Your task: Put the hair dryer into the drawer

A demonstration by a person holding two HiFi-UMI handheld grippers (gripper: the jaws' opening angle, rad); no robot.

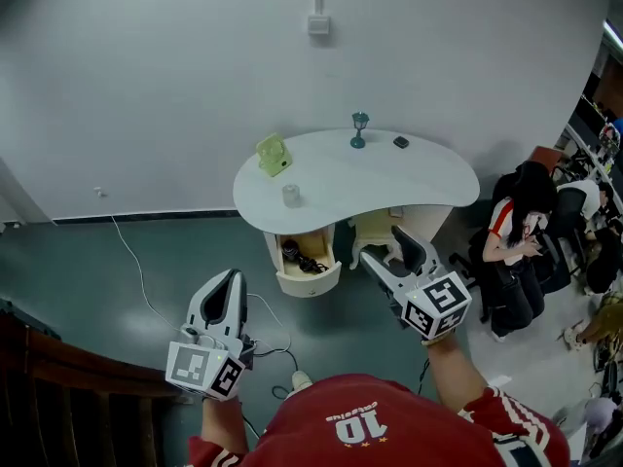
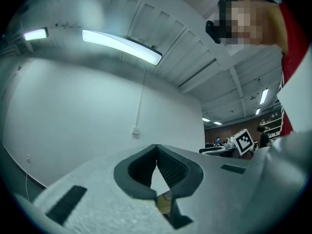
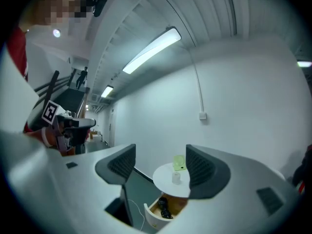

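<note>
Inventory as I count it from the feeds:
- Tables: one, the white table (image 1: 409,178).
- Open drawers: one, the drawer (image 1: 310,280).
- Hair dryers: one, the black hair dryer (image 1: 297,257).
- Items on the tabletop: four. I see one green stand (image 1: 274,154), one white cup (image 1: 290,196), one teal goblet (image 1: 360,129) and one small dark object (image 1: 401,142).
- Grippers: two, the left gripper (image 1: 232,278) and the right gripper (image 1: 387,247).
- Wall boxes: one, the wall box (image 1: 318,24).
- Floor cables: one, the cable (image 1: 136,270).
- Seated people: one, the seated person (image 1: 511,241).

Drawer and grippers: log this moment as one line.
drawer: open, dark corded item inside | left gripper: shut, empty | right gripper: open, empty
</note>
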